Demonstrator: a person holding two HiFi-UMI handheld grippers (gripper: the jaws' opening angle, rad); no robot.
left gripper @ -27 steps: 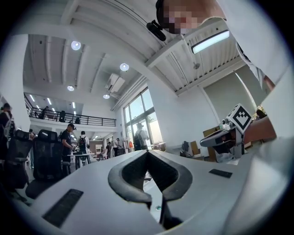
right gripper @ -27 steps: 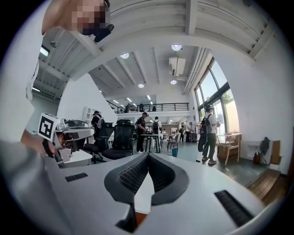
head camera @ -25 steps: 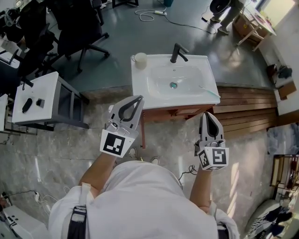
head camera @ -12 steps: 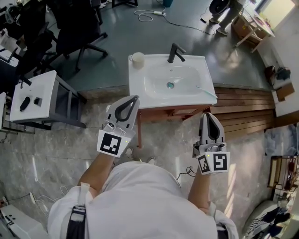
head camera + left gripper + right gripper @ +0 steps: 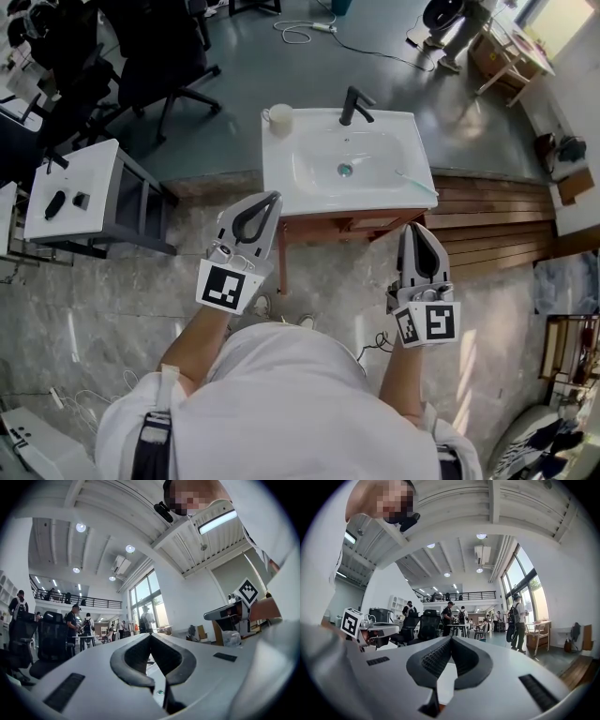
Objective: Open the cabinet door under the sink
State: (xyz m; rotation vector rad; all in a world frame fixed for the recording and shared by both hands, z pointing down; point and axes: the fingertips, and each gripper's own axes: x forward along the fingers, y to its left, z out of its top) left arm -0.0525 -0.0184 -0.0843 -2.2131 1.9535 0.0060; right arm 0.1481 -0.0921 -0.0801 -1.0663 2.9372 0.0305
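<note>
The white sink (image 5: 309, 192) with a black faucet (image 5: 354, 105) stands just ahead of me. Only a thin strip of the brown wooden cabinet (image 5: 352, 226) shows under its front edge, so its door is mostly hidden from above. My left gripper (image 5: 275, 196) is shut and empty, its tip over the sink's front left corner. My right gripper (image 5: 415, 227) is also shut and empty, just before the front right corner. In the left gripper view the left gripper (image 5: 150, 634) has its jaws meeting, as does the right gripper (image 5: 451, 638) in the right gripper view. Neither touches the cabinet.
A white mug (image 5: 279, 116) sits on the sink's back left corner. A white side table (image 5: 89, 178) stands to the left, office chairs (image 5: 159, 56) behind it. Wooden decking (image 5: 497, 211) lies to the right. A cable (image 5: 373, 345) trails on the floor by my feet. People stand far off.
</note>
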